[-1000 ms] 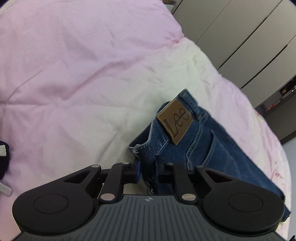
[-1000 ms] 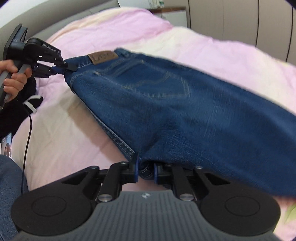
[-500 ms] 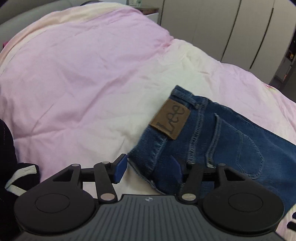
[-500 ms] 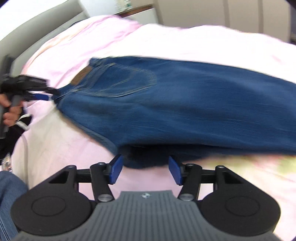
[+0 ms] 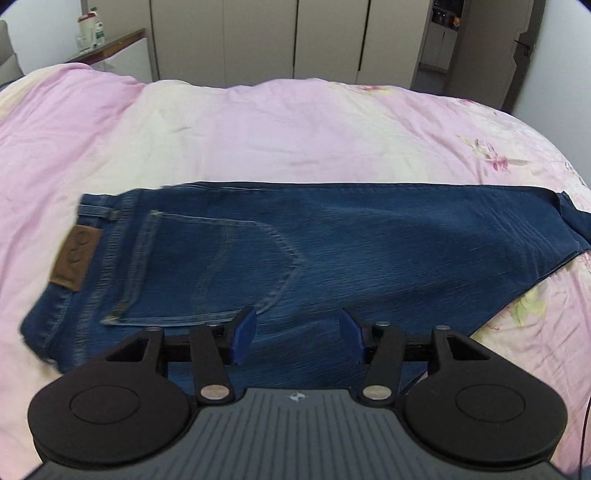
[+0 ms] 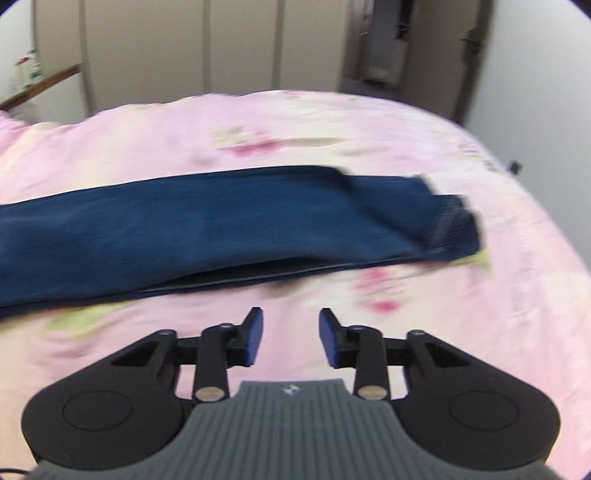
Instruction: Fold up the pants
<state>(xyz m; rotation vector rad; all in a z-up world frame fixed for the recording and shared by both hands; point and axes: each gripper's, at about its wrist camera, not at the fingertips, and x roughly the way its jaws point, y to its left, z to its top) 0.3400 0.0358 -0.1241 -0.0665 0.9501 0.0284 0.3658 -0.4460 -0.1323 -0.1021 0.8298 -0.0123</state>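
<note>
Dark blue jeans (image 5: 332,251) lie flat across the pink bed, folded lengthwise, waistband and brown leather patch (image 5: 75,258) at the left. My left gripper (image 5: 295,332) hovers open above the seat, below the back pocket, with nothing between its pads. In the blurred right wrist view the leg part of the jeans (image 6: 221,229) stretches to the hems (image 6: 450,221) at the right. My right gripper (image 6: 291,332) is over bare quilt in front of the leg; its jaws are closing with nothing between them.
A pink and cream flowered quilt (image 5: 295,129) covers the bed. Beige wardrobe doors (image 5: 258,37) stand behind it. A bedside shelf with bottles (image 5: 92,33) sits far left, and a doorway (image 5: 443,40) far right.
Both grippers let go of the jeans and opened. The jeans now lie flat on the quilt. Both hands swung to the right along the jeans, the right one past the leg's near edge.
</note>
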